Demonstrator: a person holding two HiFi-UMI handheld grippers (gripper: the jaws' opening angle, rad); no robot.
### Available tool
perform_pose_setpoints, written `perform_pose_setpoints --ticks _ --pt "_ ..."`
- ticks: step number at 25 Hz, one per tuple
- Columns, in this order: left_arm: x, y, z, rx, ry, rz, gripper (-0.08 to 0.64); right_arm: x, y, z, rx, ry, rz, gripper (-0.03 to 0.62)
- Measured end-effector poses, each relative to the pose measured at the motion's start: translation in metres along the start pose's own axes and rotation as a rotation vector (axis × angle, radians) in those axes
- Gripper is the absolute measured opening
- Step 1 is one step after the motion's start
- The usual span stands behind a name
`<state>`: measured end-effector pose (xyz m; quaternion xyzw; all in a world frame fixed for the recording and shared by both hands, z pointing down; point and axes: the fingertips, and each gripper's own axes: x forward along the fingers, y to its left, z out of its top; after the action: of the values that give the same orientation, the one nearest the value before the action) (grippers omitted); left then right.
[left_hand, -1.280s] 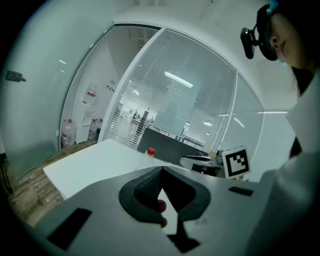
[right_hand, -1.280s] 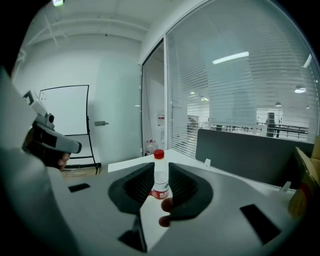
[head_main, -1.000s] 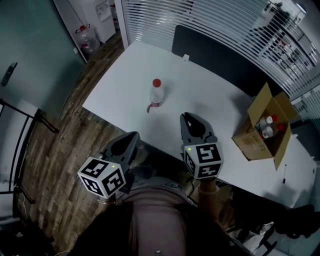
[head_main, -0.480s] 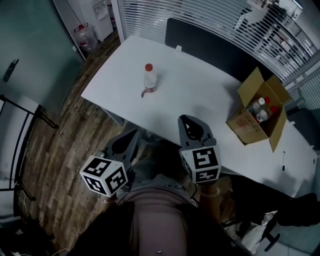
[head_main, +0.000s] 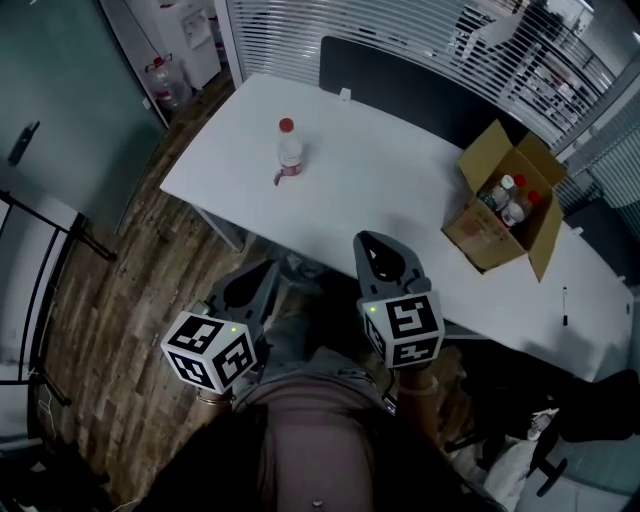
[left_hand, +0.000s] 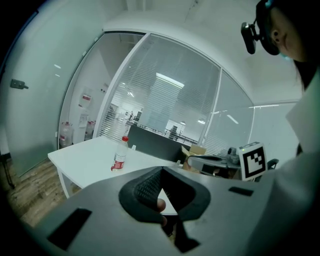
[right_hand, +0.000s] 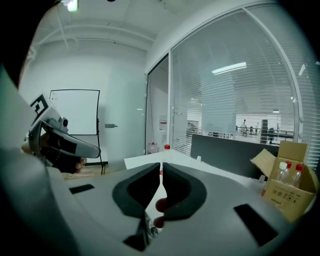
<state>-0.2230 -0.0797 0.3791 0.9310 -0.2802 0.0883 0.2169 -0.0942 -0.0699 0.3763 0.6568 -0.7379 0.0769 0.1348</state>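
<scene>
A clear plastic bottle (head_main: 289, 152) with a red cap stands upright on the white table (head_main: 380, 170), towards its left end. My left gripper (head_main: 250, 285) hangs shut and empty over the wooden floor, short of the table's near edge. My right gripper (head_main: 378, 248) is shut and empty at that near edge, pointing across the table. In the left gripper view the bottle (left_hand: 119, 155) stands left of the shut left gripper (left_hand: 161, 172). In the right gripper view only the bottle's cap (right_hand: 166, 147) shows above the right gripper (right_hand: 161, 167).
An open cardboard box (head_main: 500, 200) holding several red-capped bottles sits at the table's right side. A dark partition panel (head_main: 420, 85) runs along the far edge before glass walls with blinds. A whiteboard stand (right_hand: 75, 115) is at the left. Water jugs (head_main: 160, 80) stand on the floor.
The view has drawn back from the table: bottle and box now lie farther off. The right gripper, earlier over the tabletop, is now at its near edge. Both grippers stay shut.
</scene>
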Motion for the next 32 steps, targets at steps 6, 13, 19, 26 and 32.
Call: perform_pose_setpoints --ticks 6,13,19,26,32 --pt "-0.006 -0.026 -0.010 -0.003 -0.001 -0.042 0.006 -0.031 -0.003 -0.009 0.017 -0.003 -0.017 0.037" --pt "0.004 -0.067 -0.029 0.019 0.042 -0.121 0.006 -0.073 -0.024 -0.026 0.057 0.001 -0.095 0.037" --pt "0.029 -0.102 -0.032 0.057 0.083 -0.219 0.005 -0.109 -0.060 -0.031 0.107 -0.023 -0.213 0.037" --pt "0.077 -0.141 -0.029 0.112 0.133 -0.355 0.006 -0.146 -0.116 -0.043 0.162 -0.036 -0.383 0.037" --pt "0.124 -0.168 -0.025 0.142 0.178 -0.454 0.006 -0.163 -0.165 -0.050 0.196 -0.045 -0.499 0.037"
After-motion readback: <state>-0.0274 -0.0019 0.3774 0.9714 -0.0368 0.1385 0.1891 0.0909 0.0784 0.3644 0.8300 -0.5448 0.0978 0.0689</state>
